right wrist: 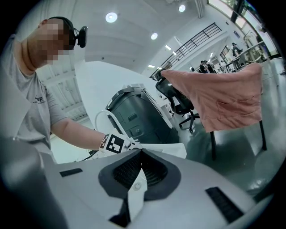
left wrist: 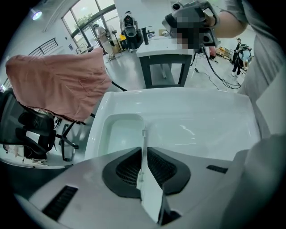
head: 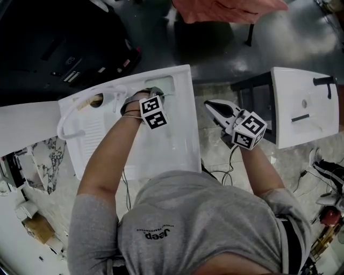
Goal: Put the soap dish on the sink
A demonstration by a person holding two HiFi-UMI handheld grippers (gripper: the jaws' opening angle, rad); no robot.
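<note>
A white sink (head: 172,145) lies below me, with a white looped faucet (head: 80,115) at its left. At the sink's far edge sits the white soap dish (head: 164,83), a shallow rounded rectangular tray. My left gripper (head: 153,92) points steeply down at it. In the left gripper view the soap dish (left wrist: 118,134) rests on the sink's top (left wrist: 205,120), and the left gripper (left wrist: 143,134) is shut on the dish's thin right wall. My right gripper (head: 210,105) hangs to the right of the sink, shut and holding nothing; in its own view the right gripper (right wrist: 142,169) points roughly level.
A second white basin (head: 303,105) on a black stand is at the right. A pink cloth (head: 226,11) drapes over a chair beyond the sink. A dark machine (head: 59,48) stands at the far left. Cables (head: 231,172) lie on the floor between the sinks.
</note>
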